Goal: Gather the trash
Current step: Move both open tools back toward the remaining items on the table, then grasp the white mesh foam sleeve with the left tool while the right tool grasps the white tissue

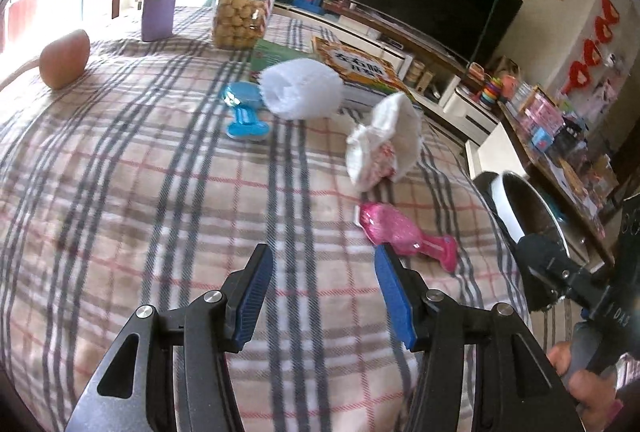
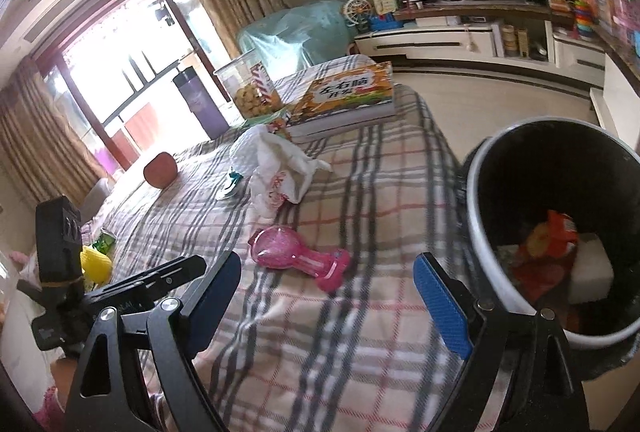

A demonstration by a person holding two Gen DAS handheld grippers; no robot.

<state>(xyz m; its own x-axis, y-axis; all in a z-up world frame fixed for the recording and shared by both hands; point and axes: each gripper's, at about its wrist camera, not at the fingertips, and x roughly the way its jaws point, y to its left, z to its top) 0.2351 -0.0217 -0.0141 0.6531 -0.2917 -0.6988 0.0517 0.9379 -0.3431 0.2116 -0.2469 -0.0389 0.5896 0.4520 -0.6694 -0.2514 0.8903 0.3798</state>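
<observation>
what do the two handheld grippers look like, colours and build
Both grippers, left and right, share one build: black angular metal linkage arms with cut-out slots and silver round pivot bolts. Each finger carries a flat blue ribbed pad. From the right wrist view, the left unit shows a black boxy camera block on top and faint white lettering along its arm. No cables or sleeves are clearly visible.
</observation>
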